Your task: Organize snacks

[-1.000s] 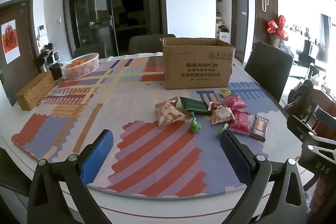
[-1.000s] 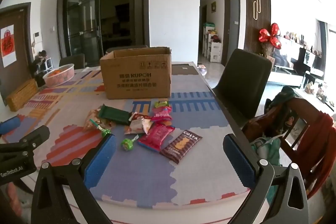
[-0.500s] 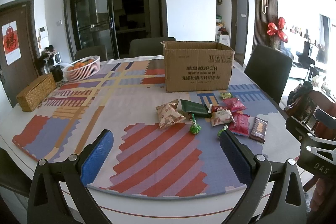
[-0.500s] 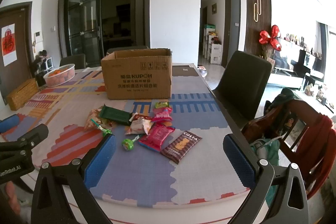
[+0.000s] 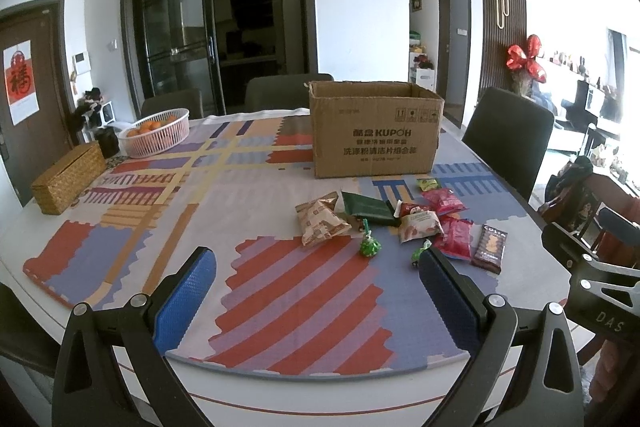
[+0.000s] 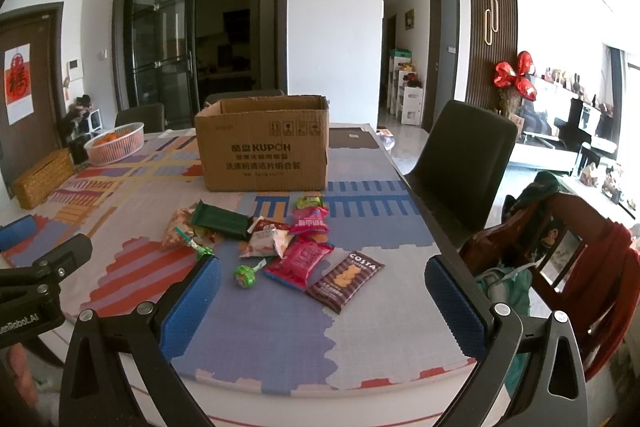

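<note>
Several snack packets lie in a loose pile on the patterned table mat: a tan crinkled bag (image 5: pixel 320 221), a dark green packet (image 5: pixel 368 207), red packets (image 6: pixel 298 261), a brown Costa packet (image 6: pixel 345 279) and a green lollipop (image 6: pixel 245 274). Behind the pile stands an open cardboard box (image 5: pixel 374 135) (image 6: pixel 265 143). My left gripper (image 5: pixel 316 299) hovers open over the near table edge, left of the pile, nothing between its fingers. My right gripper (image 6: pixel 324 303) is open too, in front of the Costa packet and not touching it.
A white basket of oranges (image 5: pixel 155 131) and a woven box (image 5: pixel 69 177) sit at the table's far left. Dark chairs (image 6: pixel 464 159) ring the table. A wooden chair draped with clothes (image 6: pixel 580 259) stands at the right. The table's rounded edge (image 5: pixel 320 387) is close below both grippers.
Both views have risen and drawn back slightly, so the box and snacks sit a little lower in frame. Nothing on the table has moved, and both grippers stay open.
</note>
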